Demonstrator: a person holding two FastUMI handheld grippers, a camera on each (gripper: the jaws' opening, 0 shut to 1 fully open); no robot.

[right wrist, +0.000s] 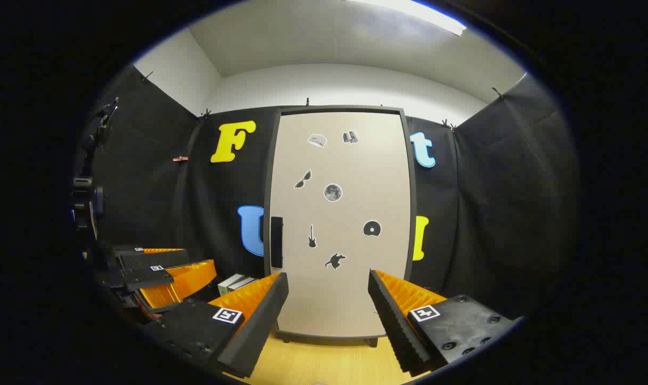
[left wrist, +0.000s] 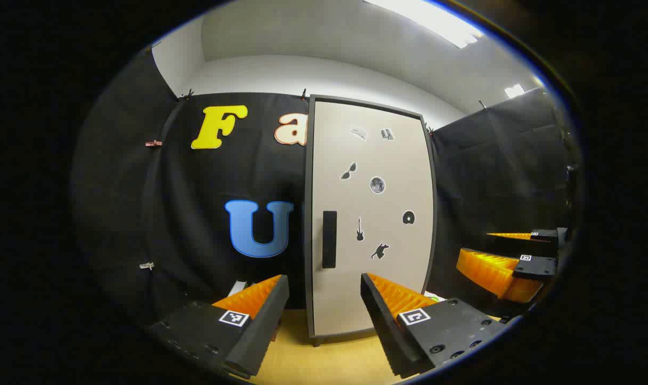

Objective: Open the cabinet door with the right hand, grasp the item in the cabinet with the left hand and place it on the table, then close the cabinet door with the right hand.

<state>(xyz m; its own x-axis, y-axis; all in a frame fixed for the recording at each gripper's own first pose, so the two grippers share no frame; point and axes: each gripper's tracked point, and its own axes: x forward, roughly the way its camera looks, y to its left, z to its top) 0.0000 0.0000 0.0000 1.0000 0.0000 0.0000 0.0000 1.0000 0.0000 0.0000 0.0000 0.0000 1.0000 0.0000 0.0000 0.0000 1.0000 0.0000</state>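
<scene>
Cabinet door (right wrist: 340, 224) shut and untouched: that is what both pairs of jaws face. The right gripper (right wrist: 328, 305) has its jaws spread wide with nothing between them, held apart from the door and pointed at its lower half, above the wooden table (right wrist: 324, 363). The left gripper (left wrist: 324, 305) likewise has wide, empty jaws, aimed at the door's lower left part near the dark vertical handle (left wrist: 329, 239). In the left gripper view the right gripper sits off at the right edge, jaws parted; in the right gripper view the left gripper sits low at the left, also parted. The cabinet (left wrist: 310, 214) stands upright on the table against the black cloth wall, its pale door framed in dark grey and dotted with small stickers (right wrist: 332, 192). The item inside is hidden behind the closed door. Just left of the cabinet's foot lie some small light-coloured boxes (right wrist: 236, 283), too small to make out.
</scene>
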